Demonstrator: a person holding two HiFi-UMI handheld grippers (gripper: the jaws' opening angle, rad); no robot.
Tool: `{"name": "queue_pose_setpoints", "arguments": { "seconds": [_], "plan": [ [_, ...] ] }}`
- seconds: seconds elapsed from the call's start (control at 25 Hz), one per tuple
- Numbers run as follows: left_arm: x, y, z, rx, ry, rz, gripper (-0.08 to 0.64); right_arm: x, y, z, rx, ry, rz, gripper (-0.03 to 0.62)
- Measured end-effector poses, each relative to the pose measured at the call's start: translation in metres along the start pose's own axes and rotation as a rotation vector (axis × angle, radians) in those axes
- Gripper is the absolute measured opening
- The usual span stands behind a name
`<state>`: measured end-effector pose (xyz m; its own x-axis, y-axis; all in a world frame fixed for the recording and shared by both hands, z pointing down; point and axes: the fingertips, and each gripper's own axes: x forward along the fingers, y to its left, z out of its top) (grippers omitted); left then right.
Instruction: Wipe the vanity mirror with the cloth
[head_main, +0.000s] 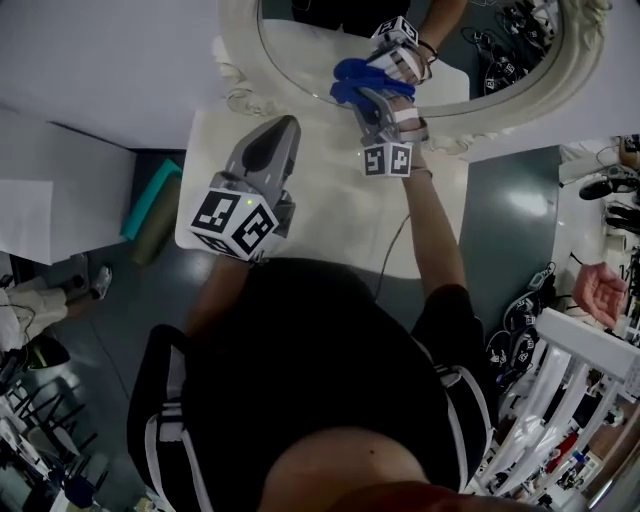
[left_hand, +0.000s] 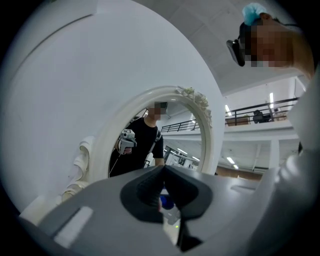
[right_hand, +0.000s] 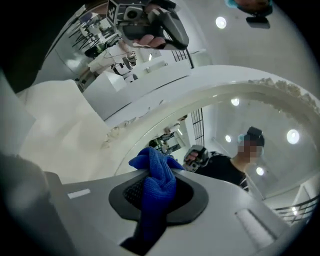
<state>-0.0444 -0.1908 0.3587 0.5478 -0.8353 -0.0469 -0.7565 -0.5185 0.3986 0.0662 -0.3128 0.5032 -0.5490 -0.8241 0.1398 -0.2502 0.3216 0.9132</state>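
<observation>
The vanity mirror with its ornate white frame stands at the back of a small white table. My right gripper is shut on a blue cloth and holds it at the lower part of the glass. In the right gripper view the blue cloth bunches out between the jaws, with the mirror frame curving just ahead. My left gripper hovers over the table left of the right one, jaws shut with nothing in them. The left gripper view shows the mirror ahead.
A white wall panel and a teal box lie left of the table. A white rack with bottles stands at the lower right. Another person's hand shows at the right edge. Cables and clutter lie on the grey floor.
</observation>
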Motion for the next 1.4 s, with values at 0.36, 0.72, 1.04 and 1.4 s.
{"name": "queue_pose_setpoints", "arguments": {
  "seconds": [0.36,0.72,1.04,1.4],
  "plan": [
    [0.008,-0.007,0.004,-0.006,0.008,0.004,0.011,0.002,0.003,-0.011,0.290,-0.005,0.058,0.051],
    [-0.023,0.001,-0.006,0.007,-0.033,-0.013,0.011,-0.081,-0.160,0.054,0.796,-0.327,-0.441,0.052],
    [-0.022,-0.003,0.008,0.011,-0.065,-0.026,0.011,-0.127,-0.322,0.055,0.853,-0.389,-0.764,0.052],
    [-0.024,0.005,0.014,0.011,-0.087,-0.004,0.011,-0.100,-0.348,0.037,0.853,-0.297,-0.754,0.054]
  ]
}}
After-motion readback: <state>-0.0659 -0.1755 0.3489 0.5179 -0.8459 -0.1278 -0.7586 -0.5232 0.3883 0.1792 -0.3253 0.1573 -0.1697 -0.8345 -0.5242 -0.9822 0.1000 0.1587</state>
